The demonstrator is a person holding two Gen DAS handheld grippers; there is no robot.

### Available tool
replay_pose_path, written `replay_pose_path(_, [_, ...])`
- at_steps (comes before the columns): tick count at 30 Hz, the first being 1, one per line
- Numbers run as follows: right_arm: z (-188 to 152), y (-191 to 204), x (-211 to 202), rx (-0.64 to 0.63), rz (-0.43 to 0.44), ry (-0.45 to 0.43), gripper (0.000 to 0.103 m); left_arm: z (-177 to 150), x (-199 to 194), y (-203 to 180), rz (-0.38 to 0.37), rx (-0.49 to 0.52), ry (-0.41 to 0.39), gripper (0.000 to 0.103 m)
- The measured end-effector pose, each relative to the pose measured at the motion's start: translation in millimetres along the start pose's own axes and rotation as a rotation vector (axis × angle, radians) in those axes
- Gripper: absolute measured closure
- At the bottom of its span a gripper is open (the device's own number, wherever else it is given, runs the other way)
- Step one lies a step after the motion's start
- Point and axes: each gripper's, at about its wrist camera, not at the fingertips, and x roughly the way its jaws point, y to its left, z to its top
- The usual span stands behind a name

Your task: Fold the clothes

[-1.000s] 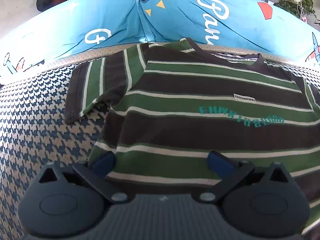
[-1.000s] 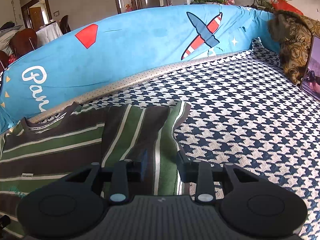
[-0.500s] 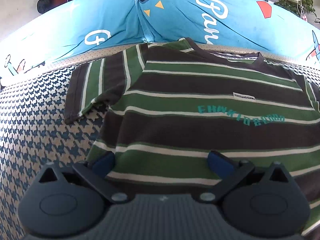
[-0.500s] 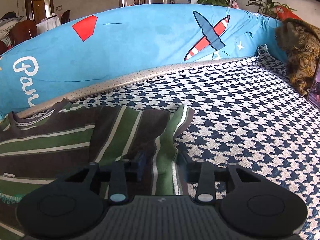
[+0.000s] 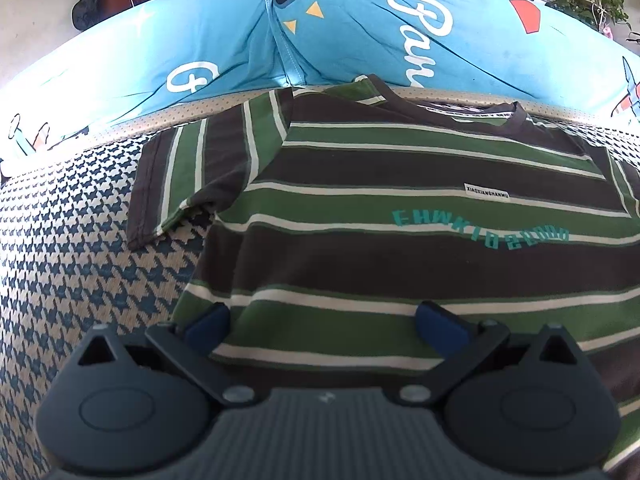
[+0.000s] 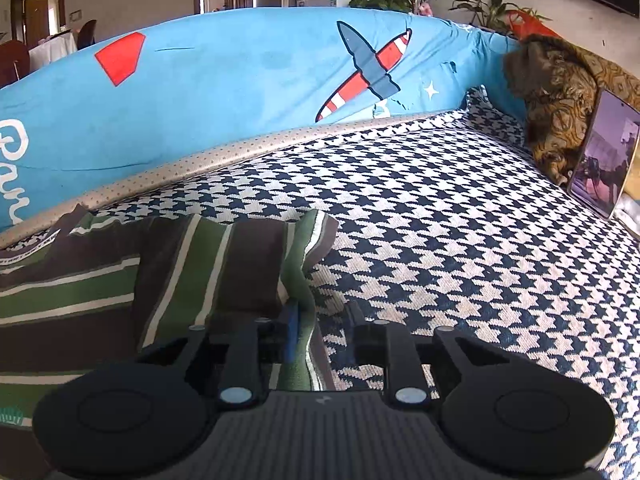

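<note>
Striped T-shirt spread flat on houndstooth sofa seat, collar toward blue cushion. Left gripper spread wide over hem. Right gripper nearer sleeve, pinching its lifted edge.

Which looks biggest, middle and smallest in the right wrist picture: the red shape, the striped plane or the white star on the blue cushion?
Largest to smallest, as they look in that view:
1. striped plane
2. red shape
3. white star
All three are printed on the blue cushion, though the fisheye bends things.
</note>
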Motion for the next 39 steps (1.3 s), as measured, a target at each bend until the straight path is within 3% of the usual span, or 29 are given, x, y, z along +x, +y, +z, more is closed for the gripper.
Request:
replay_pose_path(3, [0.8, -1.3, -9.6, 0.031, -0.004, 0.009, 0.071, 0.4, -4.7, -1.7, 0.005, 0.012, 0.007, 0.0])
replay_pose_path(15, [-28.3, 7.4, -57.7, 0.084, 0.172, 0.079, 0.054, -31.0, -35.1, -7.7, -0.01, 0.015, 0.008, 0.0])
replay_pose_path(22, [-54.7, 9.3, -84.9, 0.089, 0.252, 0.105, 0.052, -44.7, -50.0, -7.2, -0.017, 0.01, 0.012, 0.0])
replay_pose_path(39, [-116.9, 5.9, -145.6, 0.006, 0.349, 0.053, 0.052, -78.5, -82.5, -0.7, -0.04, 0.014, 0.015, 0.0])
